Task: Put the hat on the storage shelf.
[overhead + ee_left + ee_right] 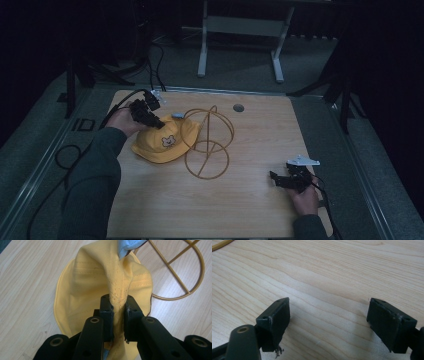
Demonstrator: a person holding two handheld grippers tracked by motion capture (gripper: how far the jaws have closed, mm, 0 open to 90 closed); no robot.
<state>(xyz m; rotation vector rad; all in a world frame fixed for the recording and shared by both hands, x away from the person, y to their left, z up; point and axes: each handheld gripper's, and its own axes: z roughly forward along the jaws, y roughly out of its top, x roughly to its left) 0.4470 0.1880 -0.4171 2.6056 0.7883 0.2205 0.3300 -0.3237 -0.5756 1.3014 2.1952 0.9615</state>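
A yellow cap (162, 142) with a small bear patch lies on the wooden table (240, 210), left of centre. My left gripper (156, 122) is shut on a pinched fold of the cap's crown (117, 293), and the cloth bunches up between its pads. A blue part of the cap (128, 246) shows at the far end of the fold. Right beside the cap stands a gold wire hat stand (210, 145); its round base (185, 290) appears in the left gripper view. My right gripper (276, 179) rests low at the table's right front, open, with bare wood between its pads (275, 320).
A round grommet hole (238, 107) sits near the table's far edge. Cables trail off the left side over the grey floor. A metal frame leg (202, 50) stands beyond the table. Bare wood spans the front and middle right.
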